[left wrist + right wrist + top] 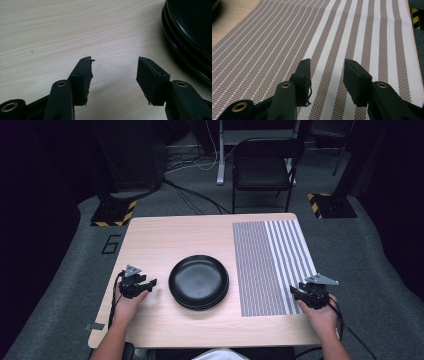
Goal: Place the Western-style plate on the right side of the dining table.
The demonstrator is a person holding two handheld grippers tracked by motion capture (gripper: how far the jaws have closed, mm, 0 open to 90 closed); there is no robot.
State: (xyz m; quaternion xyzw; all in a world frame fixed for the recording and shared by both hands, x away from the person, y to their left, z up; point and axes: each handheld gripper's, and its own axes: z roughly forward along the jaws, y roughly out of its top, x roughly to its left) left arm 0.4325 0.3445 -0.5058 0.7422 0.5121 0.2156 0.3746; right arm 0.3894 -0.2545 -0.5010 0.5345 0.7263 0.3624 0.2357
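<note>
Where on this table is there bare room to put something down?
The far-left wood of the table, behind the stacked black plates, is bare; so is the near edge. The striped placemat carries nothing beyond the right hand-held gripper. Tightest: between the left hand-held gripper and the plates.

We are looking at a recording studio or lab space rather than a home. A light wooden bench (170,235) is standing alone on grey carpet (75,265), with darkness closing in all round it. Two black stand bases edged with yellow-and-black hazard tape (114,214) are sitting on the floor at the far corners, and loose black and white cables (192,167) are trailing across the carpet behind. A black folding metal chair (263,167) is waiting beyond the bench beside a white post (220,155). On the bench, a stack of black round plates (199,281) and a brown-and-white striped woven mat (270,265) are lying laid out like staged props.
</note>
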